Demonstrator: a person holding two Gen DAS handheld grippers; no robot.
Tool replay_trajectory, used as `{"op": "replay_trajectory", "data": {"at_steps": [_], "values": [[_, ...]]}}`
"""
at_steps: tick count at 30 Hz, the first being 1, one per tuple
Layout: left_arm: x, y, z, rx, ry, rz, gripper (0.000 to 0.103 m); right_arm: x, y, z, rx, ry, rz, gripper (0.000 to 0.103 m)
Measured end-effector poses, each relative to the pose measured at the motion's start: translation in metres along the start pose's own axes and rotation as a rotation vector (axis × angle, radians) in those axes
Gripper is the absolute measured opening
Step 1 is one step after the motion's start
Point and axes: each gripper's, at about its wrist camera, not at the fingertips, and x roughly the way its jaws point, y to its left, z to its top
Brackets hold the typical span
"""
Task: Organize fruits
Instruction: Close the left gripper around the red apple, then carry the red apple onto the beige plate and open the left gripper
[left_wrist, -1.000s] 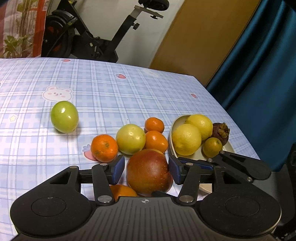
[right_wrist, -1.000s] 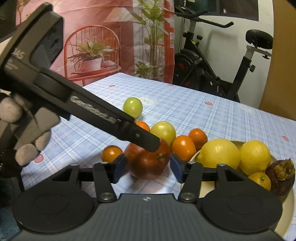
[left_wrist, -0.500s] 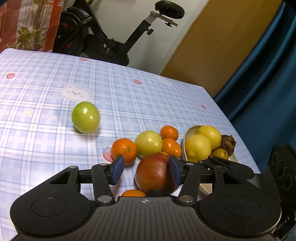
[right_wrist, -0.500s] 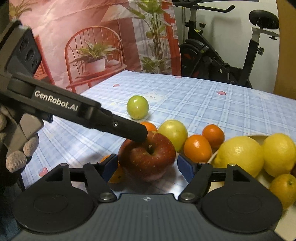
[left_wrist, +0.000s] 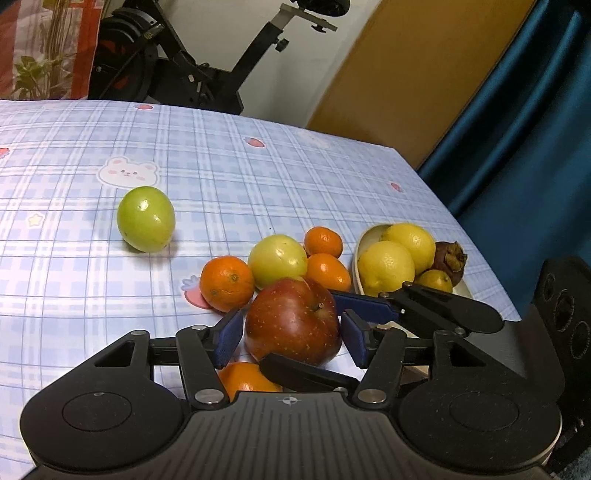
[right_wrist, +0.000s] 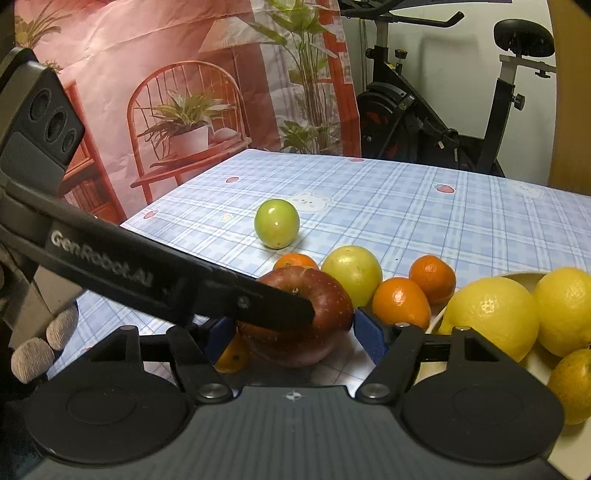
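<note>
The red apple (left_wrist: 293, 320) rests on the desk (left_wrist: 258, 177) directly between the blue pads of both tools: the left tool (left_wrist: 290, 336), its jaws opening, stands clear of the fruit on either flank, and the right tool (right_wrist: 291, 334), spread wide and ungripped, brackets the same apple with its stem turned up and slightly toward the right tool's side. Just beyond the apple lie three oranges (left_wrist: 227, 282) and a yellow-green fruit (left_wrist: 277, 261), with a fourth orange (left_wrist: 245, 380) tucked beneath the left tool. Right of both tools sits the bowl (left_wrist: 360, 254) of lemons (left_wrist: 386, 266), and each tool's finger crosses the other's approach to the apple.
</note>
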Motion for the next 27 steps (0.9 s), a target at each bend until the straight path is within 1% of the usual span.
{"op": "replay_trajectory", "data": {"at_steps": [5,11,14,23,27], "values": [[0.001,0.004,0.000,-0.016,0.002,-0.015,0.061,0.001,-0.002,-0.002,0.022,-0.005,0.003,0.072],[0.001,0.005,-0.001,-0.030,-0.004,-0.020,0.061,0.002,-0.009,-0.004,0.098,-0.008,0.026,0.073],[0.001,0.002,-0.002,-0.025,-0.005,-0.017,0.060,-0.001,-0.007,-0.004,0.096,-0.014,0.009,0.072],[0.000,-0.032,0.000,0.073,-0.029,-0.014,0.060,-0.031,-0.010,-0.007,0.102,-0.059,-0.053,0.072],[0.001,-0.048,0.006,0.095,-0.037,-0.027,0.060,-0.046,-0.016,-0.005,0.113,-0.087,-0.080,0.072]]}}
